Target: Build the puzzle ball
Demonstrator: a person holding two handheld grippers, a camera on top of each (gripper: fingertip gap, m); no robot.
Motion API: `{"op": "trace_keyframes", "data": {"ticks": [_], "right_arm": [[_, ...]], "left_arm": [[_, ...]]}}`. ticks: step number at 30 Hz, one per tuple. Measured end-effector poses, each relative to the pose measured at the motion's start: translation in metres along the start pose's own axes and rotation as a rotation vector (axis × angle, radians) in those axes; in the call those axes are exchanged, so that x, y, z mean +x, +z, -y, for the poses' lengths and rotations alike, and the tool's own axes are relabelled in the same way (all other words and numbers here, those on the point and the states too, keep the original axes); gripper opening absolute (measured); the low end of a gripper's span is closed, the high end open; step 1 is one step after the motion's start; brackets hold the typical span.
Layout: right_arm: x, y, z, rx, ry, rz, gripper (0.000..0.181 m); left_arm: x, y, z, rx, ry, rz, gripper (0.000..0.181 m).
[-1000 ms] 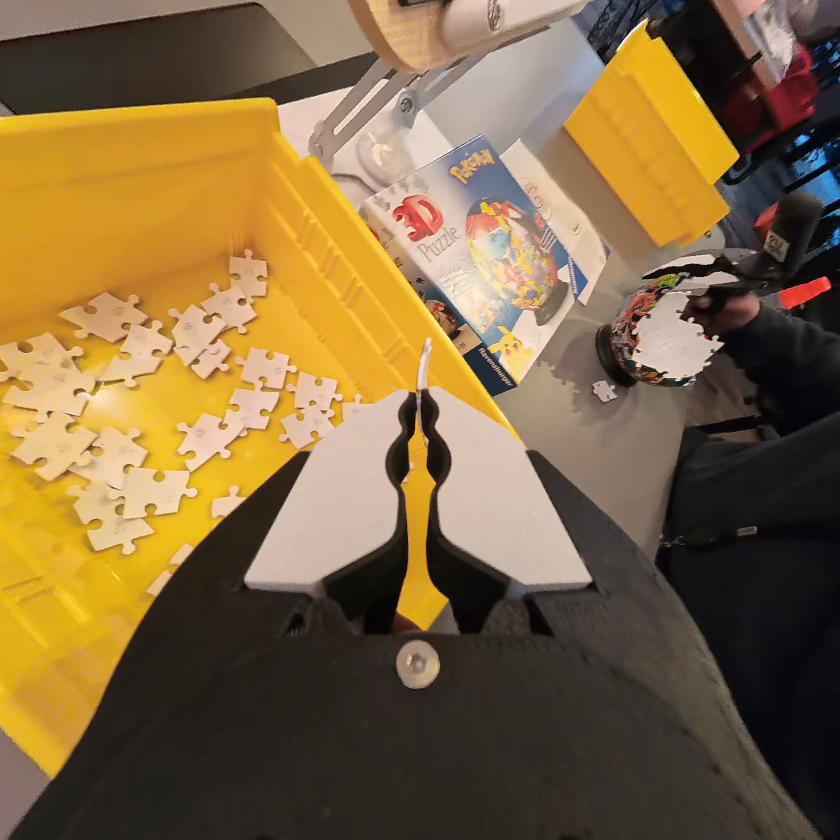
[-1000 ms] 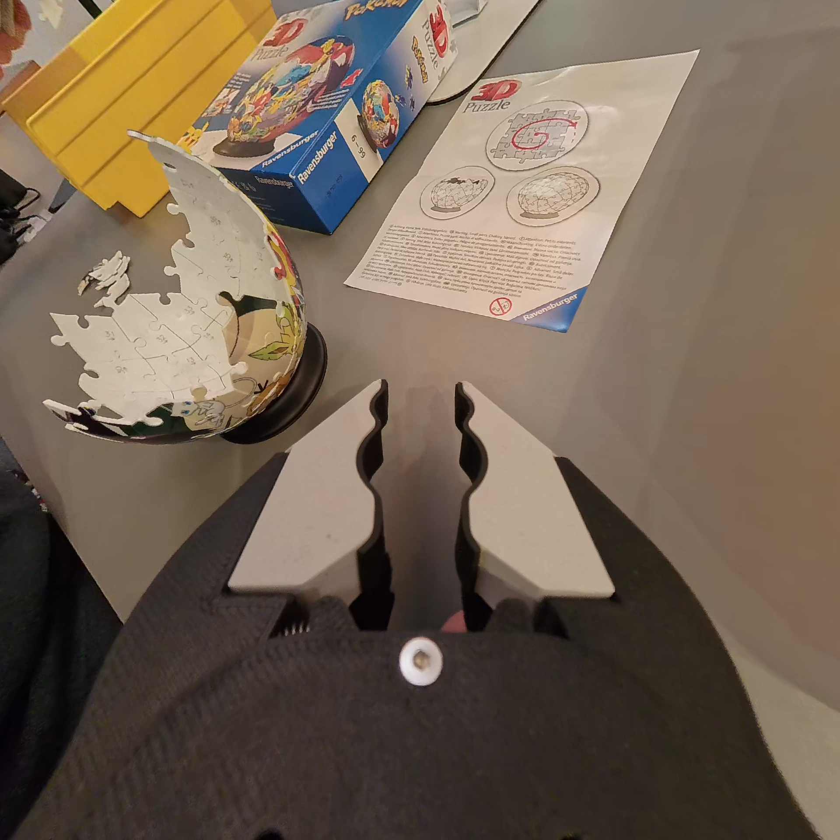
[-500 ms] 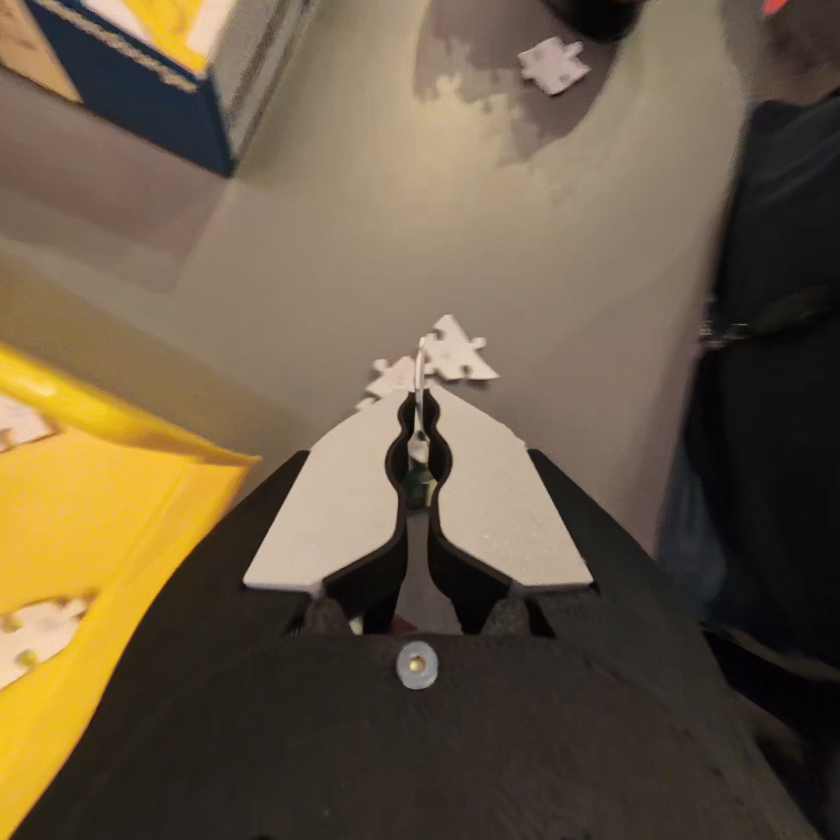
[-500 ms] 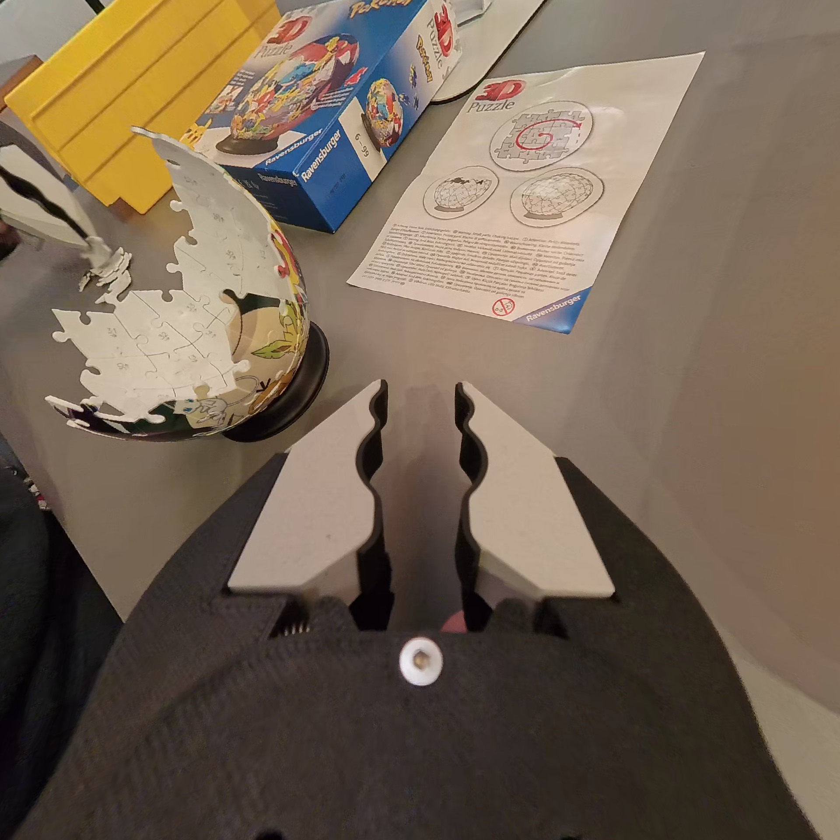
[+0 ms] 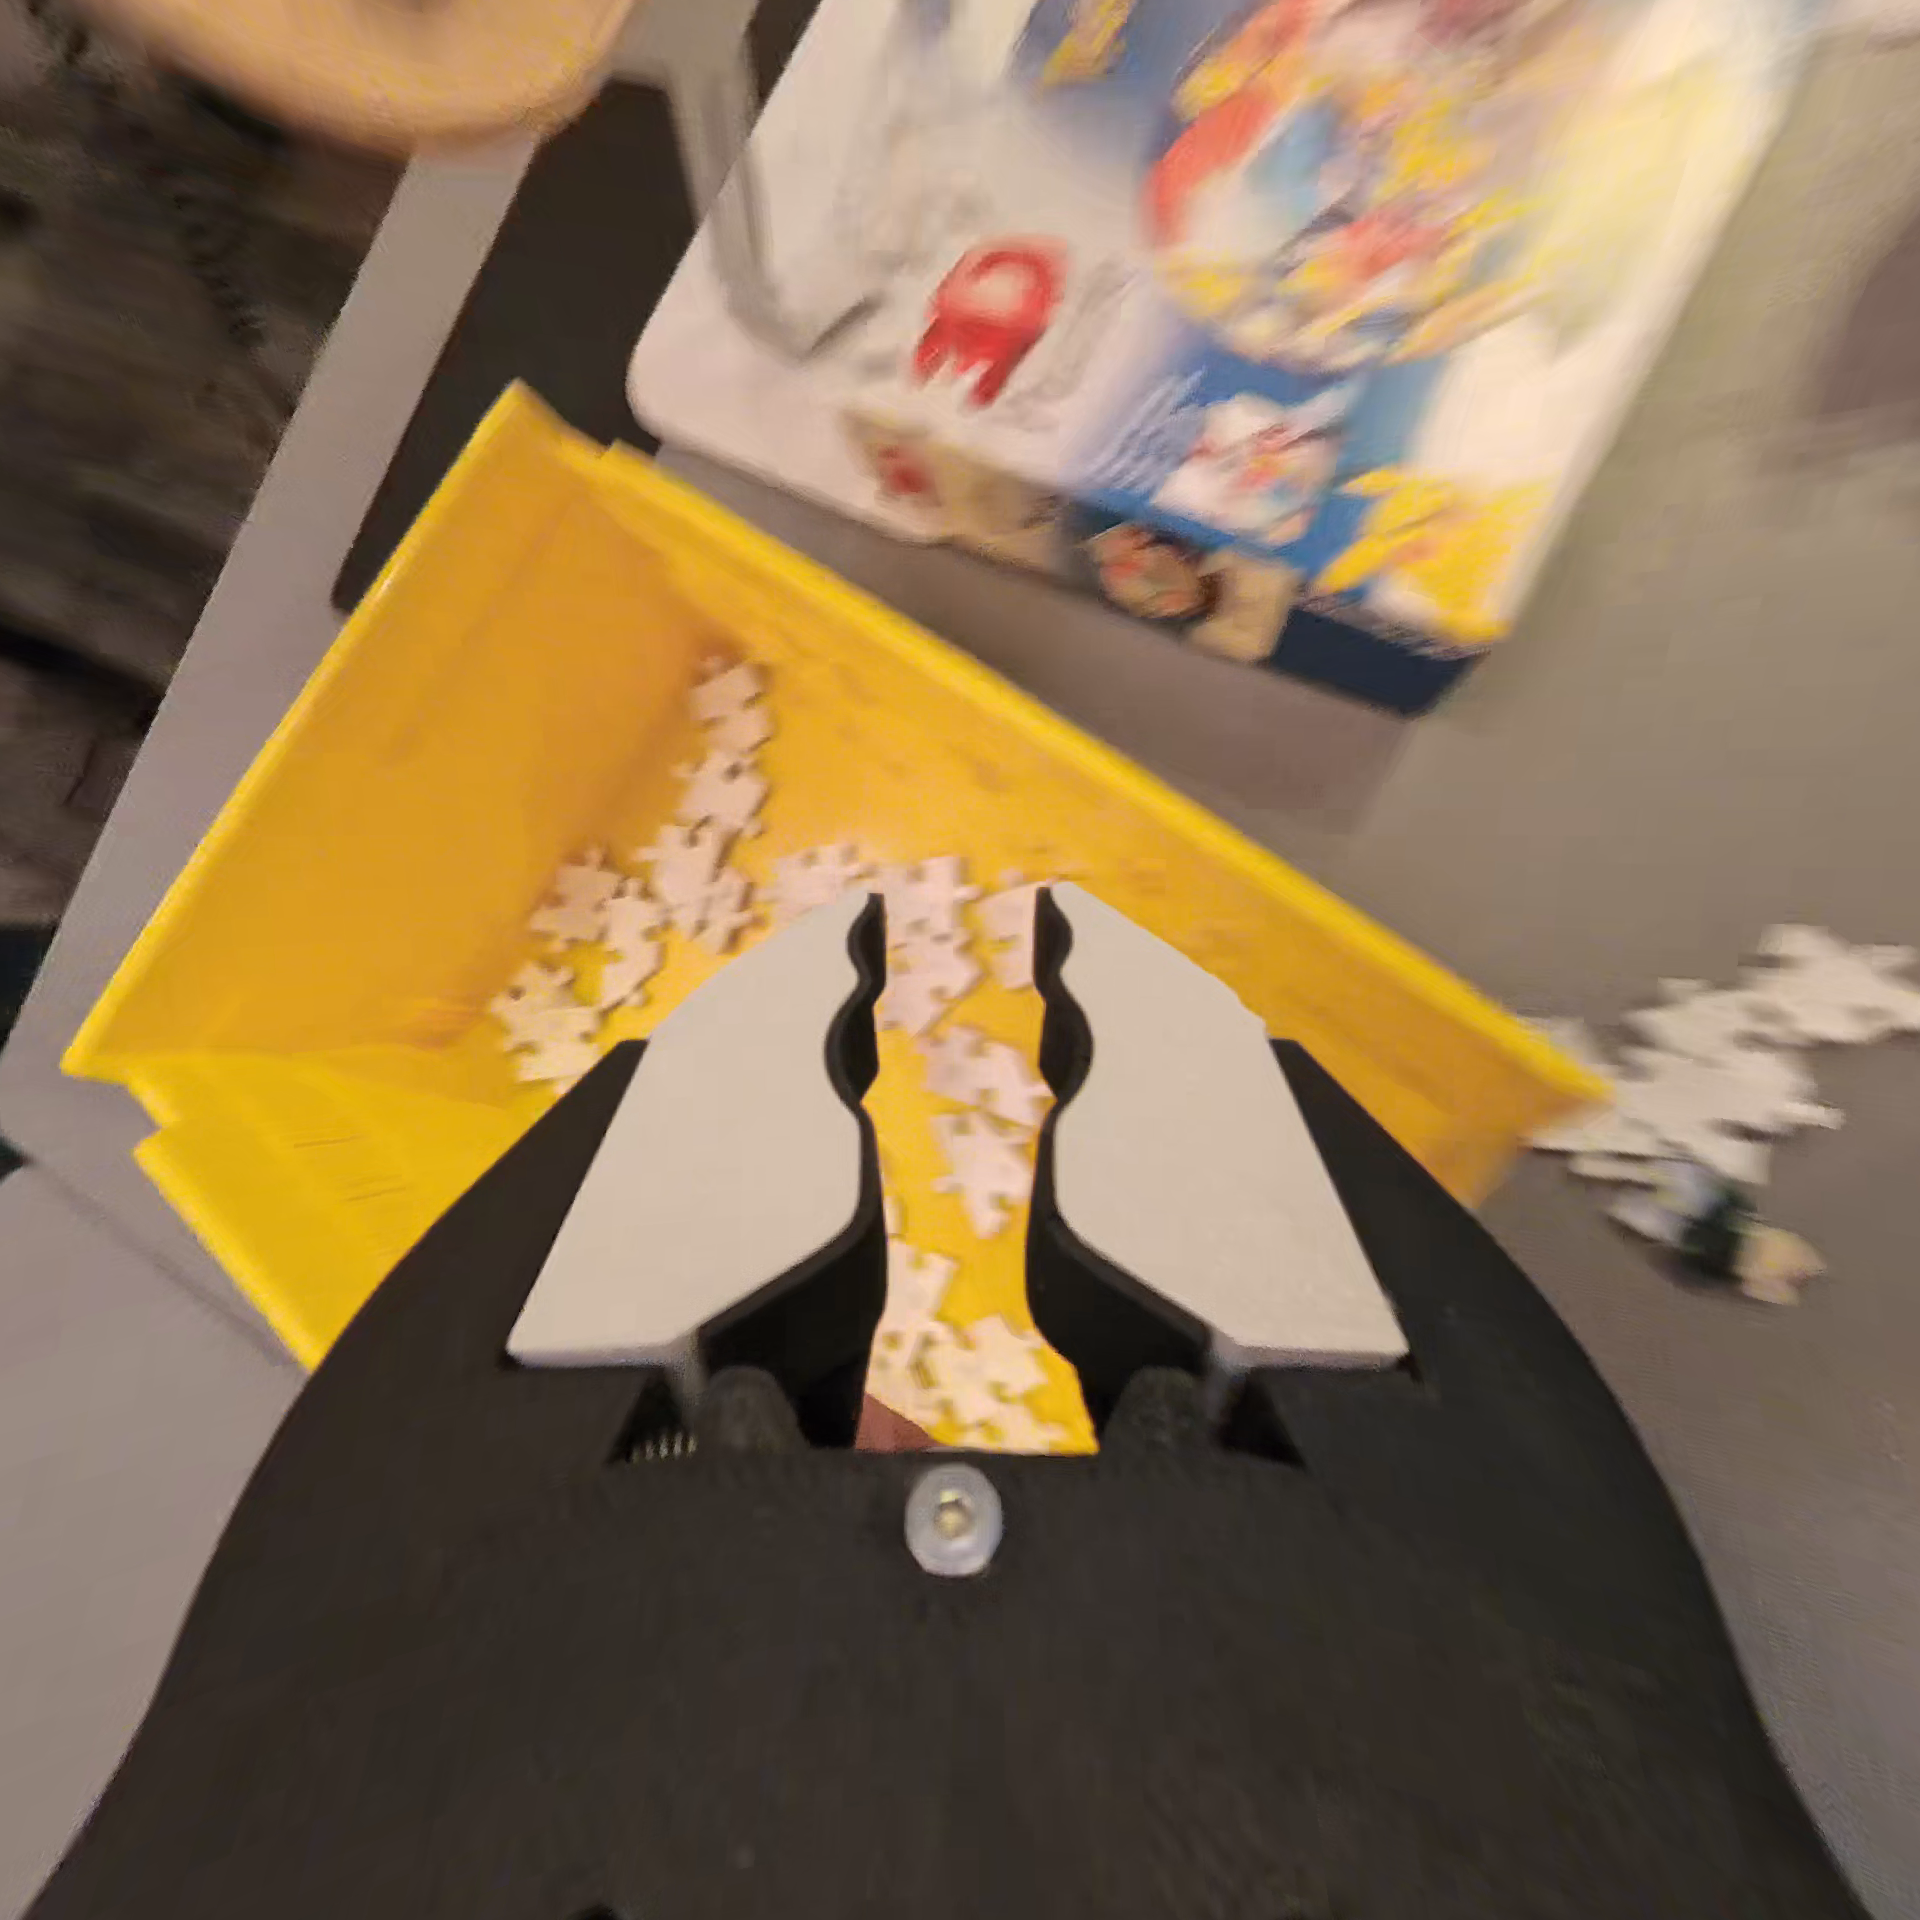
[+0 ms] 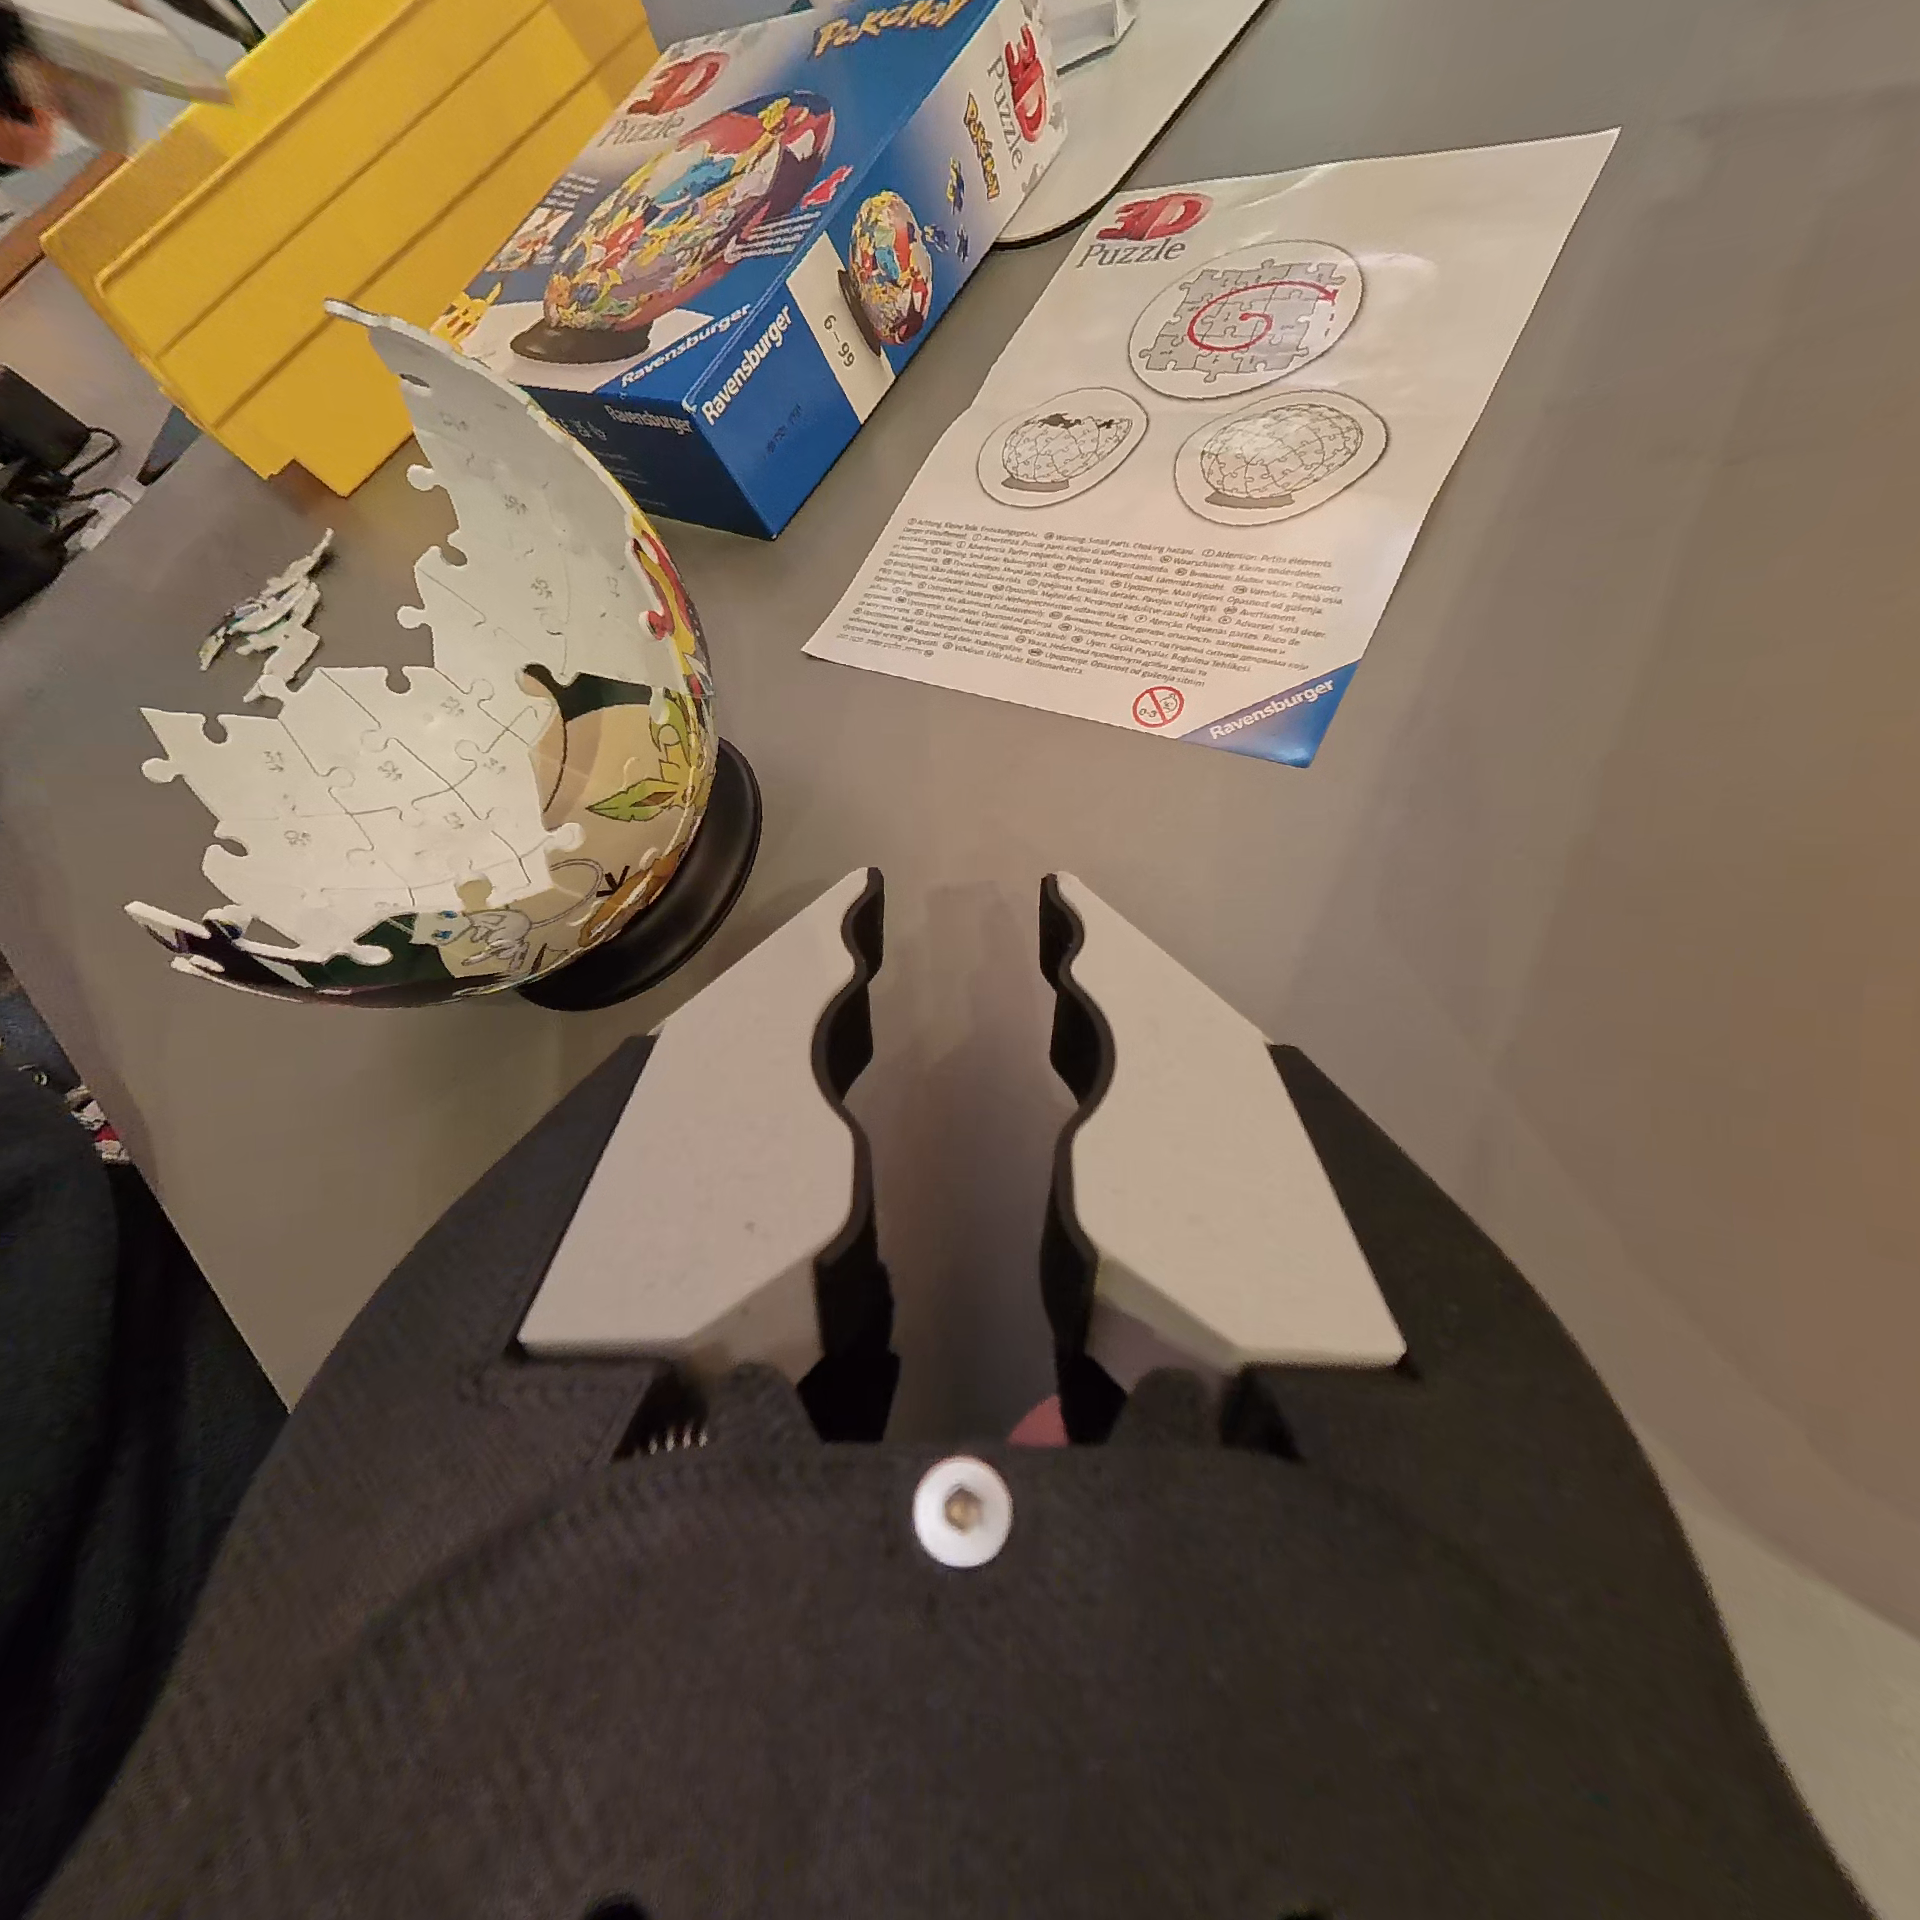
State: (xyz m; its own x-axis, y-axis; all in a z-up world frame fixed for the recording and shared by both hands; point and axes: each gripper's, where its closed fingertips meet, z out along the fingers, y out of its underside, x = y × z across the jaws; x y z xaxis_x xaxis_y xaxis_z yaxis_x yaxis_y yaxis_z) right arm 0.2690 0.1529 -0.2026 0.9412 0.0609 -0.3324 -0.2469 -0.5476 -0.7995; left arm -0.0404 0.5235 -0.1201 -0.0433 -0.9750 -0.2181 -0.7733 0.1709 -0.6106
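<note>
The half-built puzzle ball (image 6: 457, 727) sits tilted on a black ring stand (image 6: 665, 914) on the grey table, its white inner side facing me. My right gripper (image 6: 961, 894) is open and empty, just right of the ball's stand. My left gripper (image 5: 956, 914) is open and empty above the yellow bin (image 5: 416, 790), which holds several loose white puzzle pieces (image 5: 717, 862). A small heap of loose pieces (image 5: 1714, 1081) lies on the table right of the bin; it also shows in the right wrist view (image 6: 270, 613). The left wrist view is blurred.
The blue puzzle box (image 6: 769, 291) lies behind the ball and shows in the left wrist view (image 5: 1247, 312). A white instruction sheet (image 6: 1174, 488) lies right of the box. Stacked yellow bins (image 6: 332, 229) stand at the far left. A person's dark clothing (image 6: 73, 1351) is at the table's near edge. Across from one pair of fingers to the other is roughly 50 cm.
My left gripper carried a puzzle piece from the bin to the heap on the table, let it go, opened, and swung back over the bin. My right gripper has barely moved.
</note>
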Motion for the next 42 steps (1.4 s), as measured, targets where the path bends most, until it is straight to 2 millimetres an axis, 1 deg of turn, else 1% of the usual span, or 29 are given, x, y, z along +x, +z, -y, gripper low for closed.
{"op": "trace_keyframes", "data": {"ticks": [1,2,4,6,8,9,10,12,13,15,18,20,21,22,23,25,26,27,28,30,31,33,34,36,37,38,39,40,42], "right_arm": [[0.000,0.000,0.000,0.002,0.000,0.000,0.029],[0.000,-0.001,0.001,0.005,0.000,0.000,0.029],[0.000,-0.001,0.001,0.008,0.003,0.002,0.029],[0.000,-0.001,0.001,0.010,0.004,0.004,0.029],[0.000,-0.001,0.001,0.009,0.007,0.007,0.029],[0.000,-0.001,0.001,0.010,0.010,0.009,0.029],[0.000,-0.001,0.001,0.012,0.013,0.011,0.029],[0.001,-0.002,0.002,0.014,0.022,0.014,0.029],[0.001,-0.002,0.002,0.016,0.025,0.015,0.029],[0.001,-0.002,0.002,0.016,0.025,0.013,0.029],[0.001,-0.002,0.002,0.014,0.020,0.009,0.029],[0.001,-0.002,0.002,0.014,0.018,0.006,0.029],[0.001,-0.002,0.002,0.013,0.017,0.005,0.029],[0.001,-0.001,0.002,0.012,0.017,0.004,0.029],[0.001,-0.001,0.002,0.012,0.018,0.004,0.029],[0.002,-0.001,0.002,0.011,0.021,0.005,0.029],[0.002,-0.001,0.001,0.010,0.023,0.006,0.029],[0.002,-0.001,0.001,0.010,0.024,0.007,0.029],[0.002,-0.001,0.002,0.011,0.023,0.007,0.029],[0.001,-0.001,0.001,0.008,0.020,0.007,0.029],[0.001,-0.001,0.001,0.008,0.017,0.006,0.029],[0.001,-0.001,0.001,0.009,0.013,0.006,0.029],[0.000,-0.001,0.001,0.009,0.011,0.006,0.029],[0.000,-0.001,0.001,0.007,0.007,0.007,0.029],[0.000,-0.001,0.001,0.005,0.005,0.008,0.029],[-0.001,-0.001,0.000,0.004,0.004,0.008,0.029],[-0.001,-0.001,0.000,0.004,0.001,0.008,0.029],[-0.001,-0.001,0.000,0.003,0.000,0.008,0.029],[-0.001,-0.001,0.001,0.005,0.001,0.009,0.029]], "left_arm": [[-0.014,0.017,-0.011,-0.061,-0.003,0.009,0.031],[-0.022,0.034,-0.023,-0.121,-0.015,-0.004,0.034],[-0.039,0.062,-0.046,-0.220,-0.044,0.009,0.034],[-0.046,0.080,-0.061,-0.284,-0.075,0.008,0.033],[-0.056,0.090,-0.077,-0.371,-0.040,0.057,0.033],[-0.054,0.092,-0.082,-0.392,-0.032,0.040,0.034],[-0.051,0.094,-0.081,-0.378,-0.061,0.012,0.029],[-0.045,0.097,-0.080,-0.359,-0.101,-0.035,0.024],[-0.042,0.097,-0.079,-0.348,-0.115,-0.058,0.020],[-0.040,0.099,-0.079,-0.333,-0.132,-0.078,0.003],[-0.043,0.098,-0.079,-0.339,-0.094,-0.047,0.002],[-0.045,0.089,-0.071,-0.303,-0.090,-0.020,0.002],[-0.042,0.079,-0.065,-0.280,-0.114,-0.030,0.002],[-0.039,0.065,-0.055,-0.238,-0.133,-0.031,0.002],[-0.031,0.047,-0.040,-0.178,-0.132,-0.046,0.002],[0.005,0.009,-0.013,-0.090,-0.116,-0.149,0.002],[0.029,-0.006,-0.007,-0.080,-0.090,-0.207,0.002],[0.057,-0.018,-0.004,-0.082,-0.053,-0.277,0.002],[0.085,-0.023,-0.004,-0.091,-0.021,-0.328,0.002],[0.134,-0.022,-0.014,-0.128,0.000,-0.411,0.002],[0.157,-0.016,-0.019,-0.133,-0.004,-0.451,0.002],[0.188,0.001,-0.037,-0.156,-0.046,-0.494,0.002],[0.195,0.010,-0.045,-0.163,-0.072,-0.497,0.002],[0.196,0.027,-0.061,-0.190,-0.090,-0.432,0.003],[0.193,0.032,-0.067,-0.211,-0.087,-0.386,0.011],[0.188,0.035,-0.073,-0.247,-0.075,-0.337,0.024],[0.186,0.032,-0.074,-0.262,-0.056,-0.323,0.029],[0.186,0.028,-0.072,-0.256,-0.047,-0.330,0.029],[0.182,0.013,-0.060,-0.232,-0.033,-0.348,0.030]]}}
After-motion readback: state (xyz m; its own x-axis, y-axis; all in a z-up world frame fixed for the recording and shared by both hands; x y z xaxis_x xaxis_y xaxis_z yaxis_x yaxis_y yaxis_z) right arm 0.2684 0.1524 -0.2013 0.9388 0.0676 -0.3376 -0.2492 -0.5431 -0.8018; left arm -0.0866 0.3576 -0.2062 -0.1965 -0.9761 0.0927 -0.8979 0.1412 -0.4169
